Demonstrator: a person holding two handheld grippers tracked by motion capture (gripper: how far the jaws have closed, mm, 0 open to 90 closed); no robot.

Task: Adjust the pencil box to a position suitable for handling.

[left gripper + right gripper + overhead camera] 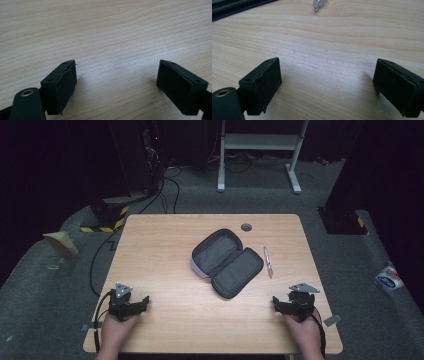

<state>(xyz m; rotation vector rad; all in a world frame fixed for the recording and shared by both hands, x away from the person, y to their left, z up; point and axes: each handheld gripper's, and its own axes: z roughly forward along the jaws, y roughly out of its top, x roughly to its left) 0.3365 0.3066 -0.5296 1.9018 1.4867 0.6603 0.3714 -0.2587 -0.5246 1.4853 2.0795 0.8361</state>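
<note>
- Left gripper [141, 302]: rests on the near left part of the table [165, 260], held by the person's left hand [117, 330]. Jaws stand wide apart in the left gripper view [117, 77], bare wood between them, nothing gripped.
- Right gripper [278, 304]: rests on the near right part of the table, held by the right hand [305, 332]. Jaws wide apart in the right gripper view [327, 77], wood grain between them, nothing held.
- Grey three-cornered plates sit on top of both grippers; cables trail off toward the near table edge.
- Pen [268, 262]: lies flat on the table beyond the right gripper, well apart from it, just right of the case and not touching it. Its silver tip [319, 4] shows at the top edge of the right gripper view.
- Pencil case [227, 262]: unzipped and spread open, dark grey lining up, at table centre, lying diagonally. Its zipper edge [237, 8] shows at the top left of the right gripper view.
- Case interior: no contents visible.
- Grommet hole [246, 227]: at the far table edge, behind the case.
</note>
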